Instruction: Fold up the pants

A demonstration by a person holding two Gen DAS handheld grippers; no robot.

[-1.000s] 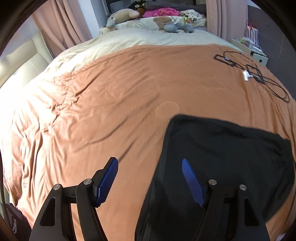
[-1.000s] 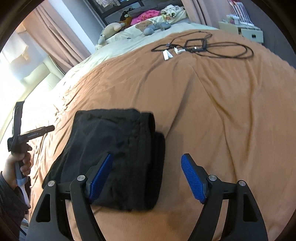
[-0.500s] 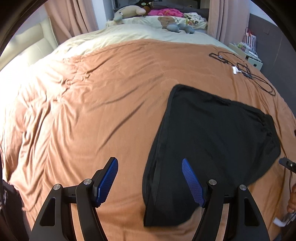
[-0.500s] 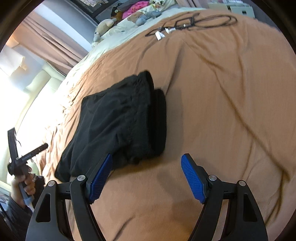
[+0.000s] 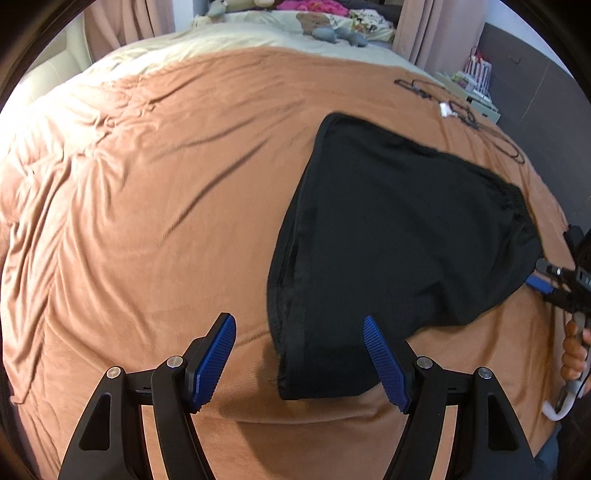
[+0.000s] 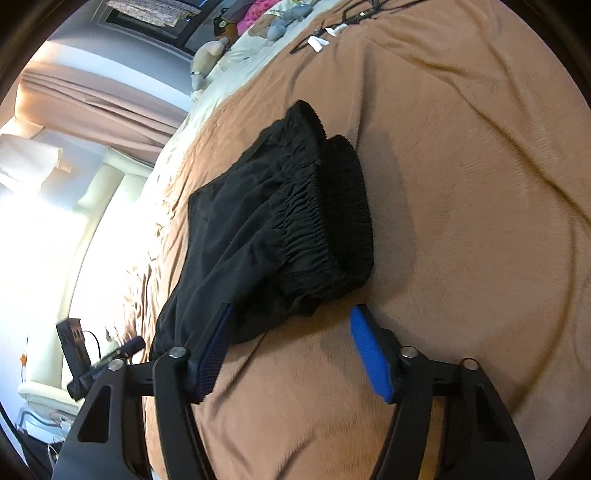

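A wide bed [image 5: 155, 192] fills the room, covered with a rust-orange duvet [image 5: 184, 258]. At its far end lie a cream sheet [image 5: 236, 37] and soft toys [image 5: 332, 33]. Pinkish curtains [image 5: 125, 26] hang behind, and a padded cream headboard [image 6: 110, 192] stands along the left edge in glaring daylight. Beyond the right edge a dark wall [image 5: 535, 99] backs a low white shelf [image 5: 476, 96]. Black cables [image 5: 480, 122] trail near that edge.

Home bedroom: big bed [image 5: 147, 192], plush toys [image 5: 334, 33] by pillows, curtains [image 5: 432, 29].

Both tongs [image 5: 299, 358] [image 6: 288, 350]: black arms, silver screws, ribbed blue pads [image 5: 212, 365].
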